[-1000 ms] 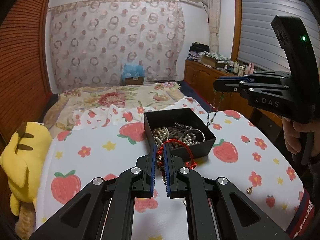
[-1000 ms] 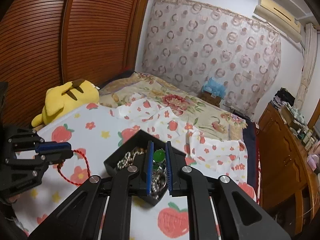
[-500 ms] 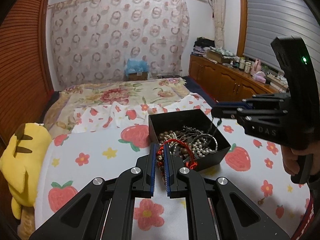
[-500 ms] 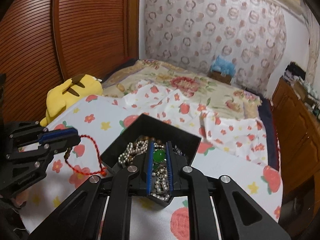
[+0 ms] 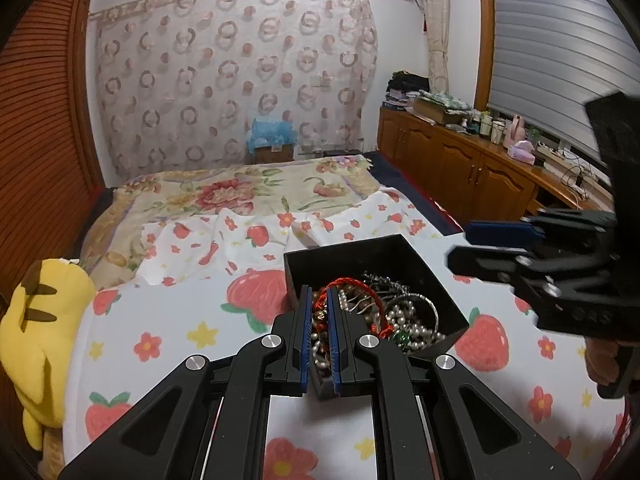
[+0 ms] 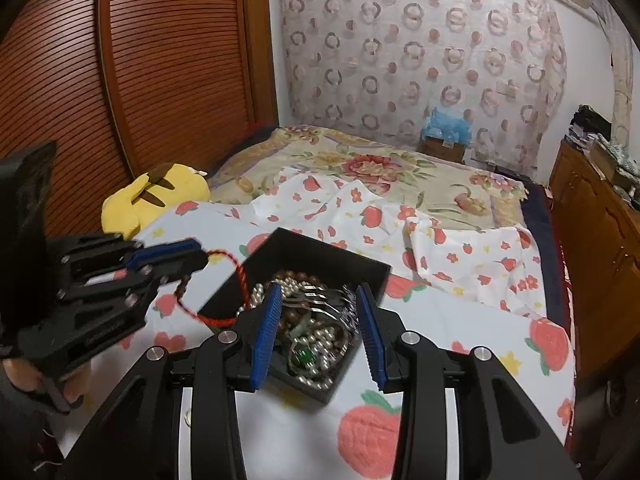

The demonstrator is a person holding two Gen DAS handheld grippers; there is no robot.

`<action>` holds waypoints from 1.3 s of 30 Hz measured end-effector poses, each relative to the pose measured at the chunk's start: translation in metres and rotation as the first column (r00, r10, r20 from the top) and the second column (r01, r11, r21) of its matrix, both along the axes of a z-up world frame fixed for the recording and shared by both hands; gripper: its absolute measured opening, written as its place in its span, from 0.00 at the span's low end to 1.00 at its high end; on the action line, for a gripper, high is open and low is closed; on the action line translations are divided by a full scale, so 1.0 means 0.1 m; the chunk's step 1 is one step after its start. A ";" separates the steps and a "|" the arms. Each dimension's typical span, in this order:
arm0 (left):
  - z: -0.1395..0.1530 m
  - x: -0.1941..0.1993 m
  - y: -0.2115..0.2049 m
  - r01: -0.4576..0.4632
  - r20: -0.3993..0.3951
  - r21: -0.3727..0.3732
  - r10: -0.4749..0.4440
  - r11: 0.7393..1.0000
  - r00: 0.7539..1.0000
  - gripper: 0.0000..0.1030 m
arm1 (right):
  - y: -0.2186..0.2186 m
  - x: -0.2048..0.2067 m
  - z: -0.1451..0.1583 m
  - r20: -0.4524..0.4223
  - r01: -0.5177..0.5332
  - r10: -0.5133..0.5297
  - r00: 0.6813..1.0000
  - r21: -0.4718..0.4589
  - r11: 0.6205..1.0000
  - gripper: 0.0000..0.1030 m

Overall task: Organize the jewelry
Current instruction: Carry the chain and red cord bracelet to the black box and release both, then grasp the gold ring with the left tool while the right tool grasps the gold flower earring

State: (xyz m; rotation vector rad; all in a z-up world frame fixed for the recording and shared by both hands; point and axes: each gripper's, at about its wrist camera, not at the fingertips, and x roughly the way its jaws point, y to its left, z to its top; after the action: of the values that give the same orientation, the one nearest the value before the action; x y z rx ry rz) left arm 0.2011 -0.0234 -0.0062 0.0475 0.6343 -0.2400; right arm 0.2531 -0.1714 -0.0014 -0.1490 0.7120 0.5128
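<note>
Black open-topped jewelry box (image 5: 416, 258), lower centre of both views, on a strawberry-print sheet (image 5: 168, 320); contents: pearl strands (image 6: 320, 336), silver chains, a green-stone piece (image 6: 303, 356). Left gripper (image 5: 320, 300): jaws together, clamped on a red braided cord bracelet (image 5: 360, 290) whose loop hangs over the box's left edge in the right wrist view. Right gripper (image 6: 320, 312): jaws apart, having just been opening, poised over the box with nothing pinched between the blue pads. Yellow plush toy (image 5: 36, 336) at left edge. No legible writing; lettering on the right gripper's body is blurred.
</note>
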 end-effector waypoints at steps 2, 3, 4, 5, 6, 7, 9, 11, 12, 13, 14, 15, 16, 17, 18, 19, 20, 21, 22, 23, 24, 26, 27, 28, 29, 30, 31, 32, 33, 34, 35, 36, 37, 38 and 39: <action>-0.01 0.06 -0.03 0.001 -0.006 -0.001 -0.001 1.000 1.000 0.06 | -0.08 -0.08 -0.01 0.000 0.003 -0.003 1.000 0.003 1.000 0.40; -0.01 0.08 -0.06 0.004 -0.008 -0.001 -0.004 1.000 1.000 0.06 | -0.14 -0.13 -0.02 0.000 0.004 -0.004 1.000 0.006 1.000 0.40; -0.01 0.11 -0.09 0.006 -0.010 0.002 -0.006 1.000 1.000 0.06 | -0.17 -0.18 -0.03 -0.002 0.005 -0.005 1.000 0.007 1.000 0.40; -0.02 0.13 -0.13 0.010 -0.010 0.009 -0.010 1.000 1.000 0.07 | -0.22 -0.23 -0.05 -0.004 0.005 -0.005 1.000 0.005 1.000 0.40; -0.03 0.13 -0.14 0.013 -0.011 0.013 -0.013 1.000 1.000 0.07 | -0.25 -0.27 -0.06 -0.003 0.005 -0.005 1.000 0.002 1.000 0.40; -0.04 0.14 -0.17 0.016 -0.011 0.020 -0.015 1.000 1.000 0.07 | -0.30 -0.34 -0.09 0.000 0.004 -0.004 1.000 -0.002 1.000 0.40; -0.06 0.14 -0.20 0.023 -0.018 0.021 -0.023 0.999 1.000 0.12 | -0.37 -0.48 -0.15 0.003 -0.002 0.002 1.000 -0.010 1.000 0.40; -0.07 0.10 -0.21 0.029 -0.016 0.016 -0.029 0.999 0.999 0.34 | -0.44 -0.60 -0.22 -0.002 -0.005 0.005 1.000 -0.017 1.000 0.40; -0.07 0.08 -0.21 0.030 -0.012 0.016 -0.030 0.999 0.999 0.37 | -0.47 -0.65 -0.25 -0.005 -0.005 0.005 1.000 -0.020 1.000 0.40; -0.08 0.05 -0.21 0.034 -0.010 0.016 -0.034 0.999 0.999 0.38 | -0.49 -0.70 -0.27 -0.007 -0.007 0.007 1.000 -0.022 1.000 0.40; -0.09 0.03 -0.21 0.038 -0.012 0.017 -0.038 0.999 0.999 0.38 | -0.51 -0.75 -0.30 -0.006 -0.011 0.011 1.000 -0.025 1.000 0.40; -0.10 0.00 -0.22 0.042 -0.017 0.023 -0.042 0.999 0.999 0.38 | -0.52 -0.80 -0.32 -0.005 -0.012 0.012 1.000 -0.026 1.000 0.40; -0.11 -0.03 -0.23 0.045 -0.019 0.031 -0.044 0.999 0.999 0.39 | -0.54 -0.87 -0.35 -0.008 -0.011 0.011 1.000 -0.024 1.000 0.40; -0.12 -0.06 -0.23 0.047 -0.019 0.035 -0.046 0.998 0.999 0.40 | -0.55 -0.90 -0.36 -0.009 -0.013 0.013 1.000 -0.021 1.000 0.40; -0.13 -0.10 -0.23 0.049 -0.020 0.038 -0.049 0.998 0.999 0.41 | -0.56 -0.97 -0.38 -0.009 -0.018 0.018 1.000 -0.014 1.000 0.40; -0.14 -0.15 -0.22 0.055 -0.024 0.038 -0.054 0.998 0.998 0.45 | -0.56 -1.00 -0.39 -0.011 -0.022 0.022 1.000 -0.014 1.000 0.40; -0.15 -0.18 -0.21 0.060 -0.028 0.037 -0.059 0.998 0.998 0.50 | -0.56 -1.06 -0.42 -0.013 -0.029 0.029 0.999 -0.015 0.999 0.40; -0.17 -0.23 -0.21 0.069 -0.034 0.036 -0.067 0.997 0.997 0.54 | -0.55 -1.09 -0.43 -0.015 -0.035 0.034 0.999 -0.017 0.999 0.40; -0.18 -0.26 -0.21 0.076 -0.038 0.034 -0.075 0.997 0.996 0.62 | -0.55 -1.13 -0.46 -0.018 -0.039 0.039 0.999 -0.021 0.999 0.40; -0.21 -0.33 -0.22 0.084 -0.039 0.035 -0.083 0.996 0.996 0.65 | -0.55 -1.17 -0.49 -0.022 -0.043 0.043 0.999 -0.025 0.999 0.40; -0.24 -0.38 -0.21 0.087 -0.040 0.040 -0.085 0.995 0.996 0.67 | -0.55 -1.21 -0.53 -0.028 -0.048 0.048 0.998 -0.029 0.998 0.40; -0.29 -0.47 -0.22 0.091 -0.048 0.054 -0.089 0.994 0.995 0.76 | -0.55 -1.26 -0.60 -0.040 -0.052 0.051 0.998 -0.029 0.998 0.40; -0.32 -0.51 -0.22 0.095 -0.049 0.060 -0.092 0.994 0.995 0.78 | -0.55 -1.28 -0.63 -0.048 -0.054 0.052 0.997 -0.031 0.998 0.40; -0.34 -0.56 -0.23 0.104 -0.051 0.071 -0.100 0.992 0.994 0.81 | -0.55 -1.31 -0.67 -0.053 -0.054 0.052 0.997 -0.035 0.998 0.41; -0.36 -0.58 -0.23 0.109 -0.054 0.082 -0.105 0.991 0.993 0.82 | -0.55 -1.32 -0.71 -0.062 -0.054 0.052 0.997 -0.041 0.998 0.41; -0.39 -0.62 -0.25 0.114 -0.058 0.097 -0.109 0.989 0.992 0.82 | -0.55 -1.34 -0.76 -0.071 -0.056 0.052 0.996 -0.053 0.997 0.41; -0.41 -0.64 -0.26 0.119 -0.064 0.107 -0.113 0.987 0.992 0.83 | -0.55 -1.35 -0.78 -0.076 -0.059 0.054 0.996 -0.059 0.997 0.41; -0.45 -0.67 -0.28 0.137 -0.080 0.118 -0.128 0.984 0.988 0.86 | -0.55 -1.36 -0.81 -0.085 -0.064 0.058 0.995 -0.065 0.996 0.41; -0.49 -0.70 -0.30 0.151 -0.094 0.128 -0.140 0.980 0.986 0.87 | -0.55 -1.37 -0.84 -0.092 -0.069 0.063 0.994 -0.069 0.995 0.41; -0.52 -0.72 -0.31 0.158 -0.101 0.139 -0.145 0.978 0.984 0.87 | -0.54 -1.38 -0.87 -0.100 -0.076 0.068 0.993 -0.072 0.995 0.41; -0.57 -0.74 -0.33 0.164 -0.110 0.154 -0.148 0.974 0.983 0.87 | -0.54 -1.39 -0.91 -0.110 -0.084 0.075 0.991 -0.077 0.994 0.41; -0.61 -0.76 -0.33 0.171 -0.121 0.159 -0.153 0.972 0.981 0.87 | -0.54 -1.40 -0.93 -0.114 -0.086 0.076 0.991 -0.084 0.993 0.41; -0.66 -0.78 -0.34 0.181 -0.138 0.163 -0.159 0.970 0.978 0.87 | -0.53 -1.40 -0.95 -0.116 -0.086 0.074 0.990 -0.102 0.991 0.41; -0.69 -0.78 -0.34 0.182 -0.147 0.165 -0.159 0.969 0.976 0.87 | -0.52 -1.40 -0.98 -0.118 -0.089 0.075 0.990 -0.114 0.990 0.41; -0.72 -0.79 -0.34 0.185 -0.160 0.168 -0.158 0.968 0.974 0.87 | -0.52 -1.41 -0.99 -0.122 -0.094 0.079 0.989 -0.121 0.988 0.41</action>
State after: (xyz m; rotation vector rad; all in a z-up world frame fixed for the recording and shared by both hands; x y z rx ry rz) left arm 0.1225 -0.0573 -0.0782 0.2638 0.7976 -0.3553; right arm 0.1119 -0.2232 -0.1006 -0.2715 0.8560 0.5625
